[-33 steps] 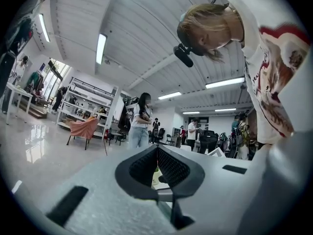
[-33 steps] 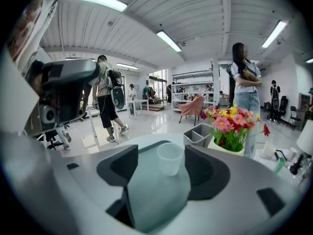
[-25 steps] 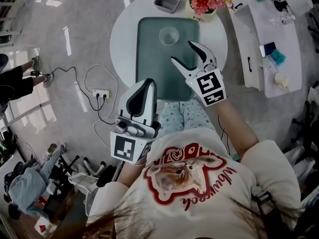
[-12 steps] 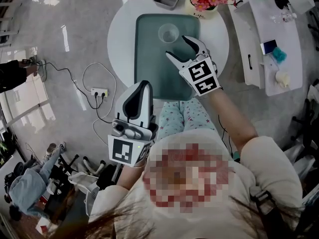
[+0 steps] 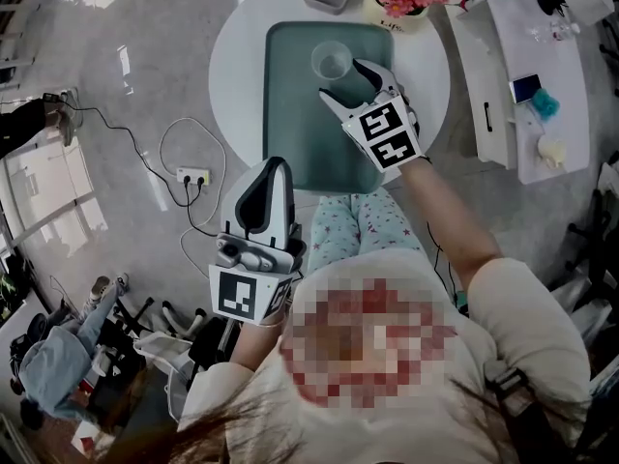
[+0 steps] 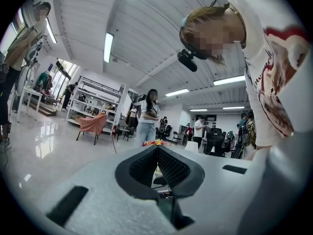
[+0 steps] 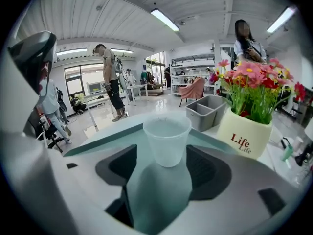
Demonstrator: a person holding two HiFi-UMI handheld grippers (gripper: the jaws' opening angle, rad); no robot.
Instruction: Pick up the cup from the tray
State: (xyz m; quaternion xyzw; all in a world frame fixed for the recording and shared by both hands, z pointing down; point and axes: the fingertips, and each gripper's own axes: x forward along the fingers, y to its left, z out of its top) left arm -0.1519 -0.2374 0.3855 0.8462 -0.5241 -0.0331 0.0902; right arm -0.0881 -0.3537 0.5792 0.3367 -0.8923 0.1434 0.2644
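Forward over the tray (image 5: 290,124) has come the right gripper (image 5: 345,81), now closer to the cup (image 5: 332,61) than a moment ago. Its jaws are spread, with the cup upright between their tips and a gap on each side. The cup stands near the tray's far edge. Off the table's (image 5: 232,56) near edge, the left gripper (image 5: 272,174) has stayed put, jaws pressed together.

White, black-padded left gripper (image 5: 275,165) and right gripper (image 5: 345,80); cream T-shirt (image 5: 527,329)
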